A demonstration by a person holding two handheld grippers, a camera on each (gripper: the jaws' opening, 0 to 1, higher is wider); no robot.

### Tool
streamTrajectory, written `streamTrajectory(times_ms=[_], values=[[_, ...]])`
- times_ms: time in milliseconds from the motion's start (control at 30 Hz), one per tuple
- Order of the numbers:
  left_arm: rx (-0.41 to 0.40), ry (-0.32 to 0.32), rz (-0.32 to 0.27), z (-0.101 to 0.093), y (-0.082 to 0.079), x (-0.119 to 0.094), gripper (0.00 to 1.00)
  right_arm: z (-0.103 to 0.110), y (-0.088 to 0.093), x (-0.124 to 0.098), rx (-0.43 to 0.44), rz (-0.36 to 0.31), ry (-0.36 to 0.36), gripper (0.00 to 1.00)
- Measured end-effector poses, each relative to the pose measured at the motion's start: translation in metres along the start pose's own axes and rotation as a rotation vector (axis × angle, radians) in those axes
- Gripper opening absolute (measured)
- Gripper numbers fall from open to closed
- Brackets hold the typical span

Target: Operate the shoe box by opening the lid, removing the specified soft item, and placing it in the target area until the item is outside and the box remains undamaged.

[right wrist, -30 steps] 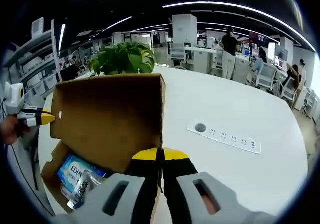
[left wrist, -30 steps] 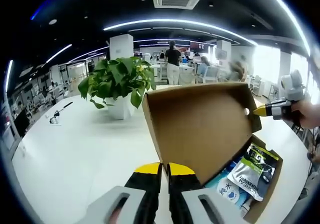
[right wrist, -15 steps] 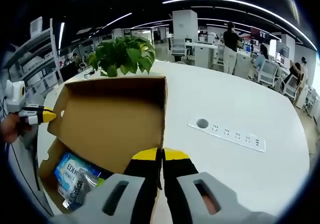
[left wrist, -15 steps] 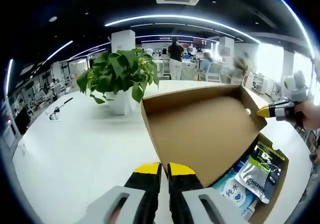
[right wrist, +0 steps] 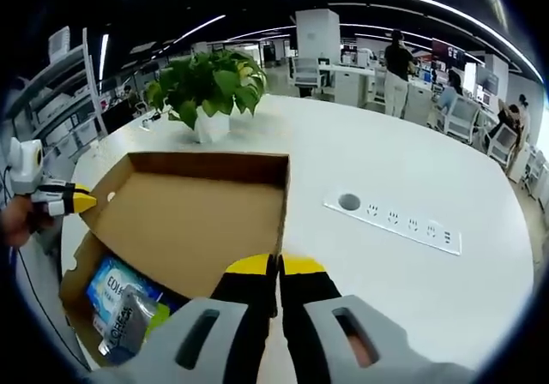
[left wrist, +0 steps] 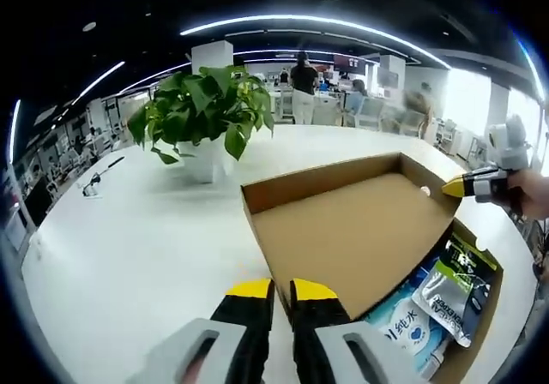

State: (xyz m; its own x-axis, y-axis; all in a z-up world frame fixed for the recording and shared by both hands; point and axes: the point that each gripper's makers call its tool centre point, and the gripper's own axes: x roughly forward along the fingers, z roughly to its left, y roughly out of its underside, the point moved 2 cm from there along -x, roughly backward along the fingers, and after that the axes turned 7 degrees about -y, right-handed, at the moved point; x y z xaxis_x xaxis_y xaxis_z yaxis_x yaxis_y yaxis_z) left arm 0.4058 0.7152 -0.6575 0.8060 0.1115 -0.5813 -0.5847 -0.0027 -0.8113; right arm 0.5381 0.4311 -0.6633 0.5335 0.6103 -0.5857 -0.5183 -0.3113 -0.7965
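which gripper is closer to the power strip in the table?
Right. The right gripper is shut on the lid at the edge facing the power strip. The left gripper holds the opposite corner, across the lid from it.

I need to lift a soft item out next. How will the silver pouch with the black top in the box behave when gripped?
The silver pouch looks like thin, glossy film, so it is probably light and may slip between the jaws. It lies slanted on the blue-and-white pack, so it will likely flop and crease rather than stay flat. It seems unlikely to break.
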Motion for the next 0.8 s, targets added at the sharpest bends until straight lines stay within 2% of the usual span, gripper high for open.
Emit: streamTrajectory(times_ms=[800], values=[[-0.019, -0.007, 0.048, -0.007, 0.011, 0.005, 0.1, -0.004, 0.012, 0.011, 0.029, 0.04, 0.002, 0.03]])
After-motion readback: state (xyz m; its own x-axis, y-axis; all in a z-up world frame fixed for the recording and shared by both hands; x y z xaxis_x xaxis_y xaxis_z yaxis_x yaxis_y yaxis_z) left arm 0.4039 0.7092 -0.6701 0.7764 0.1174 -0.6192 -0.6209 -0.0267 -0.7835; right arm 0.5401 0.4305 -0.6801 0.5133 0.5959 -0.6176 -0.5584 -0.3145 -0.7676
